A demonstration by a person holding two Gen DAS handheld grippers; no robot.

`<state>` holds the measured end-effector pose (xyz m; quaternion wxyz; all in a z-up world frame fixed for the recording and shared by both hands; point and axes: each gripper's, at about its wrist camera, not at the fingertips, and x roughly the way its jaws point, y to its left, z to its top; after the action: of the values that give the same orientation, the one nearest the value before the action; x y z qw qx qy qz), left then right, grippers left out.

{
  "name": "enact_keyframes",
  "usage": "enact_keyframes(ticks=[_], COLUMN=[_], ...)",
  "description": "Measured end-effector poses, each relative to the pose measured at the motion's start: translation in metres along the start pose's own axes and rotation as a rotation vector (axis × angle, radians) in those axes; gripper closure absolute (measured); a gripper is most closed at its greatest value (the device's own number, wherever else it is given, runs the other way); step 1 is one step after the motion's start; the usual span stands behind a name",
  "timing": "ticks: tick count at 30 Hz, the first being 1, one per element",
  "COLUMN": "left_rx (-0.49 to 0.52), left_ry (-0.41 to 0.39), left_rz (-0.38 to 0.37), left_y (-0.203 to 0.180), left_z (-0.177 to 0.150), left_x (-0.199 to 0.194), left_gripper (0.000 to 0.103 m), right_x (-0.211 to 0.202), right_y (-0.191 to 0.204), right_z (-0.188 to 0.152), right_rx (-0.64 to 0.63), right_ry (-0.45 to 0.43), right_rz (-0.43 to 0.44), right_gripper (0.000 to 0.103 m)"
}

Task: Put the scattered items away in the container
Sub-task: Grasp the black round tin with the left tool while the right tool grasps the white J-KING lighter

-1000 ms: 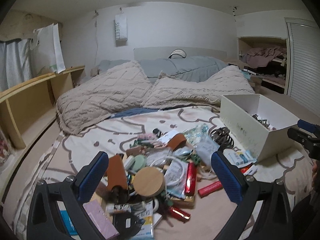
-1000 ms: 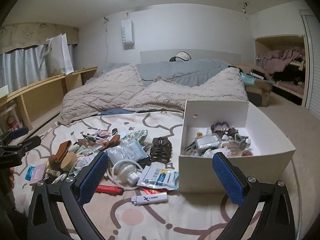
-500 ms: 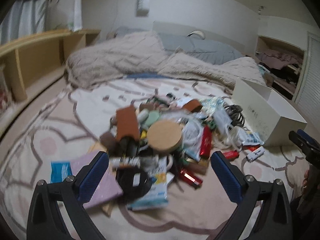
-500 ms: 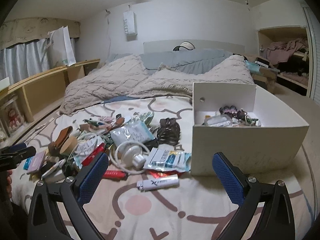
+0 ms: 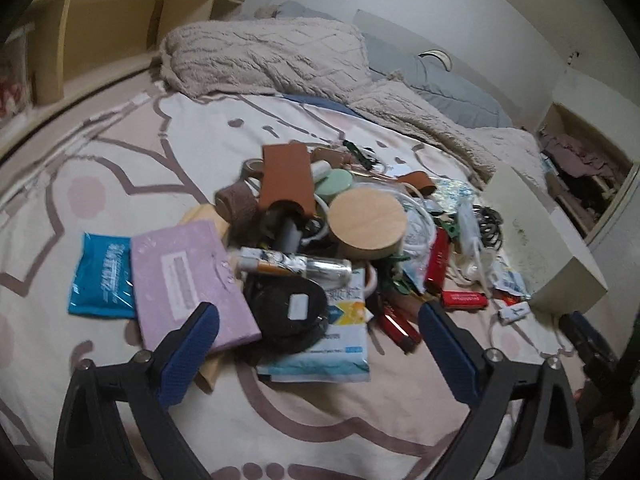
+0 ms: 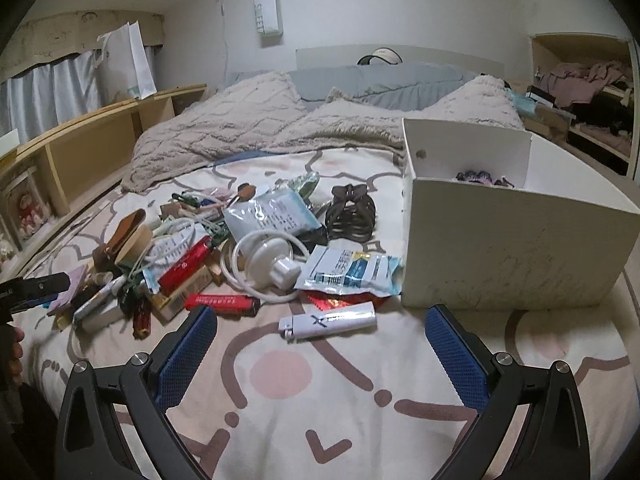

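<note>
A heap of small items lies on the bed sheet. In the left wrist view I see a round wooden lid point(image 5: 366, 222), a purple packet point(image 5: 188, 268), a blue sachet point(image 5: 102, 276), a black pouch point(image 5: 288, 308) and red lighters point(image 5: 436, 258). My left gripper point(image 5: 318, 354) is open and empty, just above the near edge of the heap. The white box point(image 6: 508, 236) stands right of the heap, with a few items inside. My right gripper point(image 6: 320, 356) is open and empty, low over the sheet near a white lighter point(image 6: 328, 322).
A rumpled beige blanket point(image 6: 280, 128) and grey pillows lie at the back of the bed. A wooden shelf unit point(image 6: 80, 148) runs along the left side. A brown hair claw point(image 6: 350, 214) and a white cable coil point(image 6: 264, 264) lie near the box.
My left gripper has dropped and tilted down toward the heap, which now looks larger and nearer. My right gripper has lowered toward the sheet in front of the box. Both stay open.
</note>
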<state>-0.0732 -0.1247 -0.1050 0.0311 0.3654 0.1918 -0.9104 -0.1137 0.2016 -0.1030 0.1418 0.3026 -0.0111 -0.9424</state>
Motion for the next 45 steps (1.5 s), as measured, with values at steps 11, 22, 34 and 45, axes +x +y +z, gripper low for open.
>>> enact_keyframes(ticks=[11,22,34,45], left_rx=[0.008,-0.059,-0.040,-0.003], left_ry=[0.143,0.148,0.112,0.093], left_rz=[-0.075,-0.009,0.054,0.025], left_y=[-0.006,0.009,0.012,0.004], left_z=[-0.009,0.002,0.003,0.000], left_x=[0.017,0.036,0.041,0.035], left_gripper=[0.006,0.006,0.033,0.052], right_x=[0.008,0.013,0.041,0.071], right_y=[-0.002,-0.003,-0.012,0.003], right_z=[-0.003,-0.004,-0.003,-0.004], right_rx=[0.001,0.004,0.011,-0.155], right_ry=[0.028,0.043,0.143,0.215], right_rz=[-0.005,-0.014,-0.023,-0.035], right_gripper=[0.000,0.000,0.000,0.000])
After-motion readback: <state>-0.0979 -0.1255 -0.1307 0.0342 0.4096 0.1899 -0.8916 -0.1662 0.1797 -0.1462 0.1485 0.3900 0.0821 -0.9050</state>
